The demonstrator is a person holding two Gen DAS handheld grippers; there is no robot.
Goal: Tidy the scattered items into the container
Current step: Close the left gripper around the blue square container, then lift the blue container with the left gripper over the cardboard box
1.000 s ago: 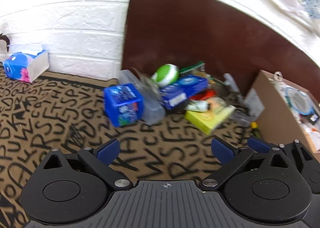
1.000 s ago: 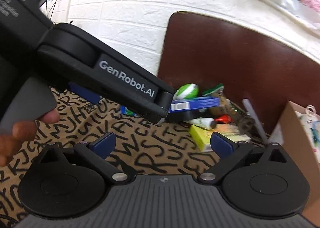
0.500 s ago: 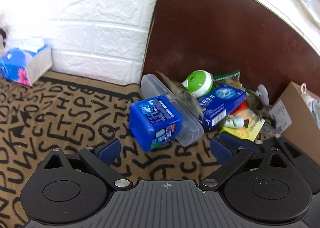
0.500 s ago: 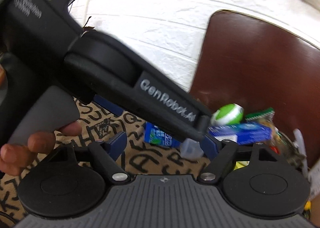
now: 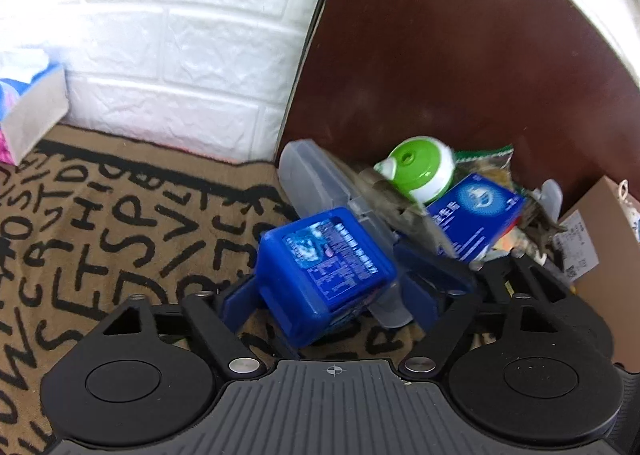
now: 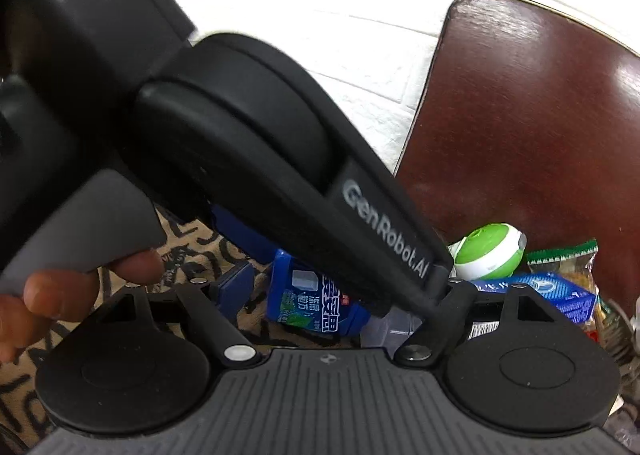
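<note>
A tan mat (image 5: 120,223) printed all over with black letters covers the surface, running back to a white brick-patterned wall. A tissue box (image 5: 28,111) sits on it at the far left edge, close to the wall. Toward the right, a heap of small items lies on the mat in front of a dark brown board: a blue plastic tub (image 5: 324,271) nearest, tilted, just beside a clear plastic case (image 5: 316,175); behind them a green-and-white round container (image 5: 420,171), a flat blue carton (image 5: 476,215) and a green-edged snack packet (image 6: 568,259). A cardboard box (image 5: 600,215) stands at the right edge of the heap.
</note>
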